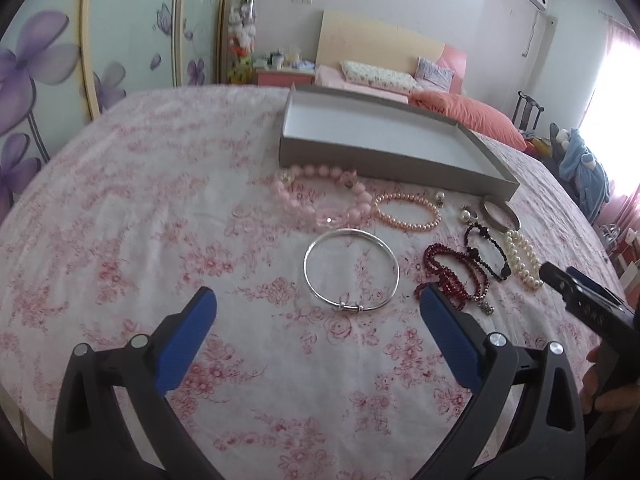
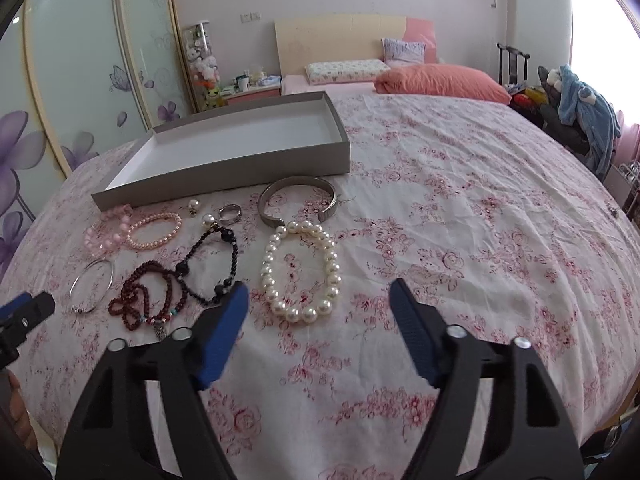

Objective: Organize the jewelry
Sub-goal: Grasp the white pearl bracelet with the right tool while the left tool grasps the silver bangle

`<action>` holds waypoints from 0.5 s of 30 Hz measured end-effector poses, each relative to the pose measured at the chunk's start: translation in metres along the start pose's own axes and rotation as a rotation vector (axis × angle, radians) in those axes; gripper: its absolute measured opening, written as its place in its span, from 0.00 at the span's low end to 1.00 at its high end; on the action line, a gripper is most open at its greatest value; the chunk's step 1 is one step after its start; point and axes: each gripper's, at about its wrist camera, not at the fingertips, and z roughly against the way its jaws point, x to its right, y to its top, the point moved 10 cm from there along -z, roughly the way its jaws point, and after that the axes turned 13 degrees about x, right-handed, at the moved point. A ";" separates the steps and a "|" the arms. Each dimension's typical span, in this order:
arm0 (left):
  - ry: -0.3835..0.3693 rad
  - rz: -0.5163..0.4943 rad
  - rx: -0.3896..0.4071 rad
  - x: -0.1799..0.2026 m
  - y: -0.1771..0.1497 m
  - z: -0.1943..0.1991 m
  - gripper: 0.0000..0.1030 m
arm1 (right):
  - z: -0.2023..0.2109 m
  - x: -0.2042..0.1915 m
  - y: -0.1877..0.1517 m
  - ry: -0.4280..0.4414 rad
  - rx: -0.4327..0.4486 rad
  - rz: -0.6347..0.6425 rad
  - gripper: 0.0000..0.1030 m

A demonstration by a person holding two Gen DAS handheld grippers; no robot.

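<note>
A grey tray with a white inside (image 1: 384,164) (image 2: 224,168) lies on the floral bedspread. In front of it lie a pink bead bracelet (image 1: 320,192) (image 2: 105,232), a peach pearl bracelet (image 1: 408,212) (image 2: 154,232), a thin silver bangle (image 1: 351,270) (image 2: 92,284), a dark red bead string (image 1: 456,276) (image 2: 148,296), a black cord bracelet (image 1: 486,254) (image 2: 212,264), a white pearl bracelet (image 1: 522,260) (image 2: 300,270), a metal cuff (image 1: 500,212) (image 2: 296,200) and a ring (image 2: 230,213). My left gripper (image 1: 318,304) is open, just short of the silver bangle. My right gripper (image 2: 320,296) is open, near the white pearls.
Pearl earrings (image 2: 200,212) lie between the bracelets. Pillows (image 2: 440,80) and a headboard (image 2: 340,40) are at the far end of the bed. A wardrobe with flower doors (image 1: 60,80) stands at the left. A chair with clothes (image 2: 580,112) is at the right.
</note>
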 end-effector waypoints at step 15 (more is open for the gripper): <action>0.012 -0.029 -0.094 0.000 -0.005 -0.032 0.96 | -0.023 -0.003 -0.004 -0.032 -0.083 0.053 0.12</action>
